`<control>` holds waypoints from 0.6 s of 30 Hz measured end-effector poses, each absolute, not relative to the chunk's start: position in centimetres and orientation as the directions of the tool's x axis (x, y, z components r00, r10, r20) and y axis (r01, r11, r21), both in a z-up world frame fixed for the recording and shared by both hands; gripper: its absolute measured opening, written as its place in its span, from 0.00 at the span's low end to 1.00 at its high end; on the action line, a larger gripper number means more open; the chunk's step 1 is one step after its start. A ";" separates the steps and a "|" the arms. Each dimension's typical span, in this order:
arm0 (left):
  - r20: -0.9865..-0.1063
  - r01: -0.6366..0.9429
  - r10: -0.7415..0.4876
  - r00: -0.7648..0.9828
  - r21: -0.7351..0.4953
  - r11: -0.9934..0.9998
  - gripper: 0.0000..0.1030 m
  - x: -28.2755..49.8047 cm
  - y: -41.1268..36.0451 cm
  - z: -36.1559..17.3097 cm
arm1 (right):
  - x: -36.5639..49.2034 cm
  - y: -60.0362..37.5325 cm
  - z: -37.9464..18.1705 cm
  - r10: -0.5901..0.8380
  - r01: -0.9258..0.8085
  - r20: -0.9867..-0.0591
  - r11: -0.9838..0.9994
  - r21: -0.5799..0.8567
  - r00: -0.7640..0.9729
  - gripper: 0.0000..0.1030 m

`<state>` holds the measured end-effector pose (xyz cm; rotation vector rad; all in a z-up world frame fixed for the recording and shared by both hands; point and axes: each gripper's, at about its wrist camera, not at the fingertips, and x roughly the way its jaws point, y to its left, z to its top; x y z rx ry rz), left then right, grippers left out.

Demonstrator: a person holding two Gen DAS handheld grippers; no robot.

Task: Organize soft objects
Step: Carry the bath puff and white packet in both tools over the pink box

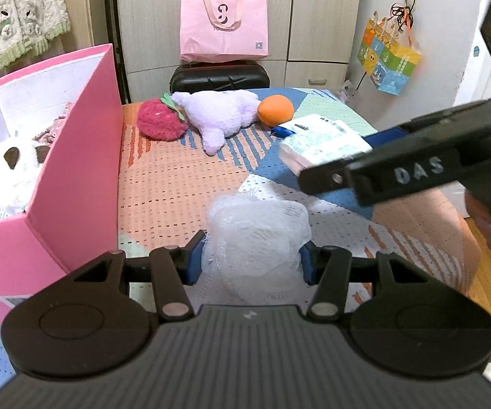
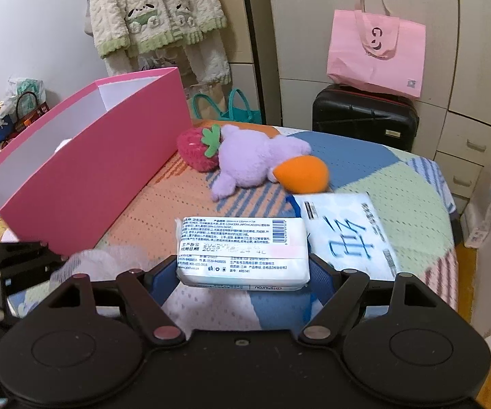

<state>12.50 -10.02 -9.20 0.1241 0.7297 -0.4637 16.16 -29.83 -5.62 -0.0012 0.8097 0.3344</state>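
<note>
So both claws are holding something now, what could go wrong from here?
The left gripper pinches a white mesh puff; springy and loose, it might slip out or snag on the pads. The right gripper holds a tissue pack only at its ends, so it could sag or drop. The pink box already holds a panda plush, and both grippers heading there might collide.

The right gripper, at the right of the left wrist view, bears raised letters "DAS". The tissue pack, at the centre of the right wrist view, carries small print, a barcode, a blurred date line starting "2027", and an upside-down brand along its lower edge that looks like "shunrou". The flat pack right of it shows a large blue character, blurred. The pink bag, upper right, has a dark logo; the words under it are too small to read.
</note>
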 end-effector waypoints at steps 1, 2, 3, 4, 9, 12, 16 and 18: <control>-0.668 0.451 -0.367 0.648 -0.051 0.891 0.50 12.4 -10.0 -9.1 | 15.7 -30.0 -5.6 0.293 -0.296 -0.711 0.947 0.124 0.639 0.80; -0.669 0.454 -0.369 0.645 -0.053 0.889 0.50 12.2 -9.9 -8.9 | 15.4 -30.1 -5.6 0.294 -0.298 -0.712 0.946 0.125 0.637 0.80; -0.670 0.457 -0.372 0.642 -0.055 0.888 0.50 12.1 -9.8 -8.8 | 14.9 -30.3 -5.5 0.297 -0.300 -0.714 0.945 0.127 0.634 0.80; -0.672 0.461 -0.376 0.638 -0.058 0.885 0.50 11.9 -9.7 -8.7 | 14.5 -30.5 -5.4 0.300 -0.302 -0.715 0.945 0.129 0.631 0.80; -0.680 0.488 -0.393 0.619 -0.059 0.871 0.50 11.3 -9.3 -7.7 | 12.4 -31.0 -4.7 0.318 -0.319 -0.718 0.937 0.141 0.619 0.80; -0.691 0.515 -0.406 0.599 -0.057 0.856 0.50 10.8 -9.1 -7.0 | 11.1 -31.0 -4.1 0.337 -0.343 -0.723 0.928 0.146 0.604 0.80; -0.696 0.548 -0.425 0.578 -0.055 0.835 0.50 9.9 -8.6 -5.8 | 9.7 -30.7 -2.9 0.364 -0.379 -0.728 0.912 0.154 0.581 0.80; -0.697 0.558 -0.444 0.563 -0.076 0.826 0.50 9.6 -8.0 -5.1 | 9.0 -30.4 -2.3 0.378 -0.397 -0.728 0.904 0.158 0.571 0.80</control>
